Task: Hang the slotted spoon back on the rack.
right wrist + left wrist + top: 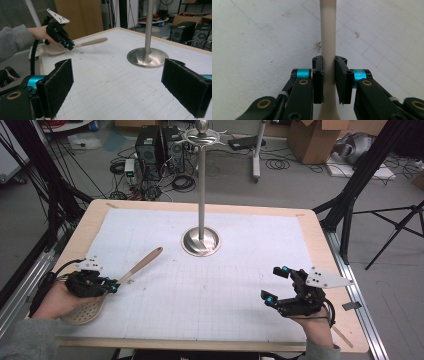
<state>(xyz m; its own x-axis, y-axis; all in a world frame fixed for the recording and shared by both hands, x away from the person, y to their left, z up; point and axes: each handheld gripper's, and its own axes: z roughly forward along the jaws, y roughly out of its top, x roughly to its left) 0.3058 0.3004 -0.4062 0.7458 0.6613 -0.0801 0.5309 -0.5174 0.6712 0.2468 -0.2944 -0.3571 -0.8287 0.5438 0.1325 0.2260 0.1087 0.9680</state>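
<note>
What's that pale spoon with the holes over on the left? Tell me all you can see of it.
The pale slotted spoon looks like cream plastic with a light wooden handle end. Its round, perforated bowl lies at the table's near left corner, by the person's left hand; the long slim handle points up and right toward the steel stand's base. The left gripper is shut on the narrow neck just above the bowl, black pads pressing both sides. Whether the bowl rests on the white mat can't be told.

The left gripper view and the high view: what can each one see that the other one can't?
The left gripper view alone brings close the left tongs pressed on both sides of the spoon handle, and small stains on the mat. The high view alone takes in the slotted spoon bowl, the metal stand, the right tongs open, the table edge and the cluttered floor. Both share the left tongs, the handle and the gridded mat.
</note>
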